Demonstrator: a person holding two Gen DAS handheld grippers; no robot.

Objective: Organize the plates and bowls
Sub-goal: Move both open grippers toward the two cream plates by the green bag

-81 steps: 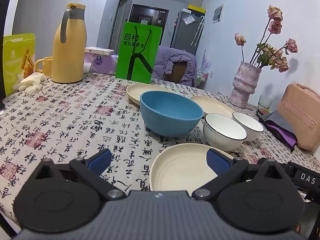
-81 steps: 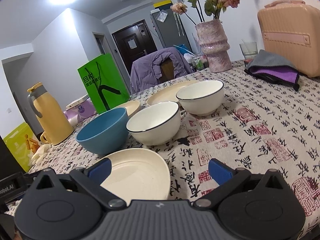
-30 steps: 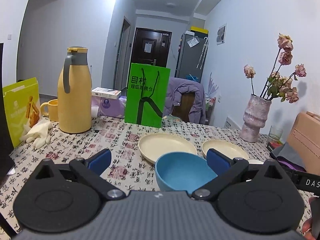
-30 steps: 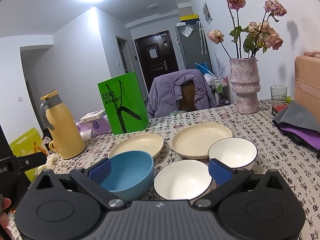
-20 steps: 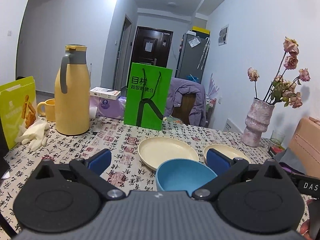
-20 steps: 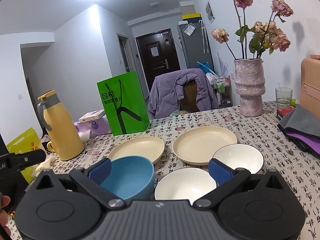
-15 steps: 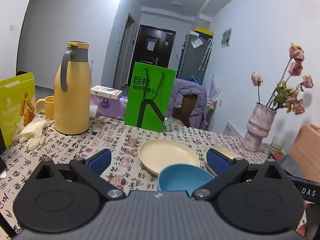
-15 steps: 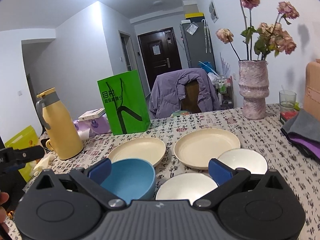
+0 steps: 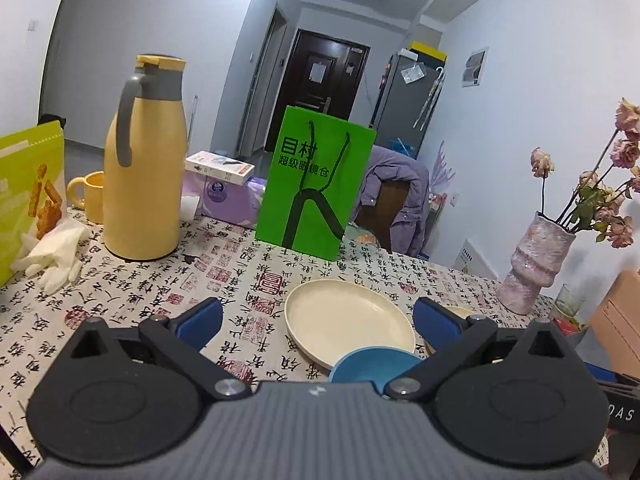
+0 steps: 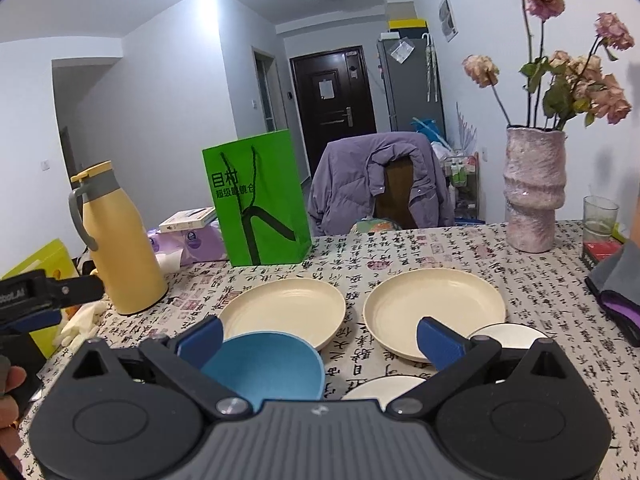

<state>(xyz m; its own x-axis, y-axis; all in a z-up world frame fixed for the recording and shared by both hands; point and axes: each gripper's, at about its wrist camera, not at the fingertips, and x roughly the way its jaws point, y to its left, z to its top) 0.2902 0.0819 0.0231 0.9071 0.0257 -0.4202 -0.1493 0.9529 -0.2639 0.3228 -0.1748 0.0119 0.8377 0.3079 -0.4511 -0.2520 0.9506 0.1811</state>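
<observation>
Both your grippers sat raised above the table (image 10: 460, 248), neither touching any dish. Your left gripper (image 9: 318, 316) had its jaws wide apart with nothing between them; same for your right gripper (image 10: 320, 334).

Count from the right wrist view, left to right:
- 1 blue bowl (image 10: 266, 364), lower centre-left, just beyond the left blue pad (image 10: 200, 338).
- 2 cream plates: left plate (image 10: 284, 308) at centre, right plate (image 10: 434, 306) just right of it, a narrow gap between them. The blue bowl overlapped the left plate's near edge in the picture; I couldn't tell if they touched.
- 2 white bowls: near white bowl (image 10: 386, 388) at lower centre, mostly hidden by the gripper body; far white bowl (image 10: 510, 334) lower right, partly behind the right finger.

That made 5 dishes, all separate, none stacked.

The left wrist view showed fewer: 1 full cream plate at centre, the blue bowl's rim below it, and a sliver of the second plate behind the right pad.

Other items, left to right in the right wrist view: 1 yellow thermos (image 10: 120, 248) at mid left, 1 green paper bag (image 10: 260, 200) upright at centre, 1 chair with a purple jacket (image 10: 380, 180) behind the table, 1 pink vase (image 10: 534, 188) of dried flowers at right, 1 glass (image 10: 600, 216) at the far right. Your hand (image 10: 10, 392) showed at the lower left edge.
</observation>
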